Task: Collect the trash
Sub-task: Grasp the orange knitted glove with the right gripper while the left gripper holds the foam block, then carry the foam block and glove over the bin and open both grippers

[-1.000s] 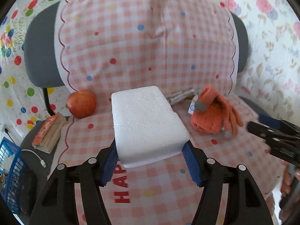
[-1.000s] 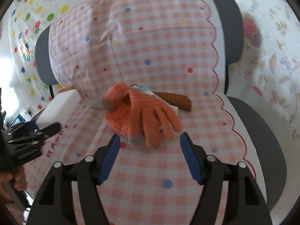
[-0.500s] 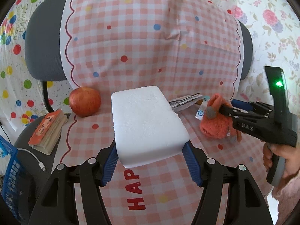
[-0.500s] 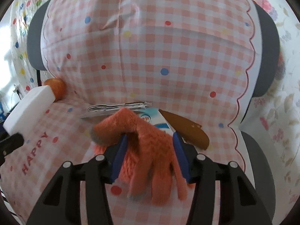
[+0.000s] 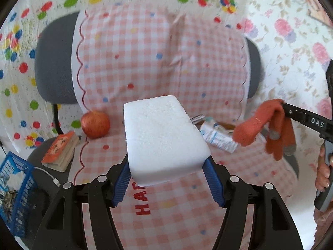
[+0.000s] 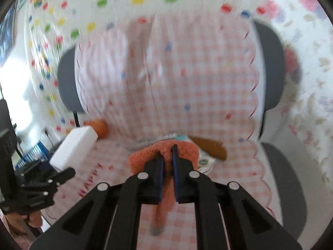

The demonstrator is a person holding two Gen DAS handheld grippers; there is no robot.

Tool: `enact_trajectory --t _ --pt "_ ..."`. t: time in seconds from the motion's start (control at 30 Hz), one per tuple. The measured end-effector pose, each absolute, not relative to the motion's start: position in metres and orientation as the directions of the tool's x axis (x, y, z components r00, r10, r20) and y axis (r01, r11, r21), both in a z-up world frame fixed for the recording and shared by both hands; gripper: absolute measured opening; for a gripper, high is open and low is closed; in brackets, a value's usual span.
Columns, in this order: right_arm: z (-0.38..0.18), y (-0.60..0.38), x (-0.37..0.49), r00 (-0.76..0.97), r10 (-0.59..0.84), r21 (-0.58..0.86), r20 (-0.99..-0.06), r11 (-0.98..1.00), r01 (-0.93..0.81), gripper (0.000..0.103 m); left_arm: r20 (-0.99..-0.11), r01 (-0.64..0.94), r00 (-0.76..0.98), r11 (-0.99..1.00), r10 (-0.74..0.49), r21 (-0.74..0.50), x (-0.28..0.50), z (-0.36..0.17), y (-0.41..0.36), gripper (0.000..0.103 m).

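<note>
on the pink checked chair cover (image 5: 166, 218), at about 3 o'clock from the left hand-held gripper (image 5: 169, 182), lies a crumpled white-and-blue wrapper (image 5: 218, 138), long axis running 10 to 4. the left hand-held gripper is clamped on a white foam block (image 5: 162, 137). the right hand-held gripper (image 6: 167, 162), pinched narrow on an orange knitted glove (image 5: 260, 127) lifted clear, looks nearer the wrapper. a blue basket (image 5: 14, 189) sits at 8 o'clock.
</note>
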State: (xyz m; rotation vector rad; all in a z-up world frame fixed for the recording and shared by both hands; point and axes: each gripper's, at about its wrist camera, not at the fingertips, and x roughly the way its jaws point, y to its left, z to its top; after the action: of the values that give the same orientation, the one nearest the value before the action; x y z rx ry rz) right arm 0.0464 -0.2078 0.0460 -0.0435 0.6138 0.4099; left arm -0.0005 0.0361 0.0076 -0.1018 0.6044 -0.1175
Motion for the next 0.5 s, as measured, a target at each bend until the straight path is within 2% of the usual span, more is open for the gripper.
enact_trajectory --t 0.17,0.5 --pt "0.057 -0.216 0.004 0.771 0.317 0.045 -0.553 0.935 -0.353 0.008 -0.541 0.140 0.817 0.978 -0.202 -0.155 -0.030 0.011 0.023 0.065" --pt "0.022 -0.246 -0.051 0.738 0.320 0.139 -0.593 0.944 -0.298 0.008 -0.573 0.270 0.761 0.952 -0.302 -0.144 -0.072 -0.015 -0.020 0.065"
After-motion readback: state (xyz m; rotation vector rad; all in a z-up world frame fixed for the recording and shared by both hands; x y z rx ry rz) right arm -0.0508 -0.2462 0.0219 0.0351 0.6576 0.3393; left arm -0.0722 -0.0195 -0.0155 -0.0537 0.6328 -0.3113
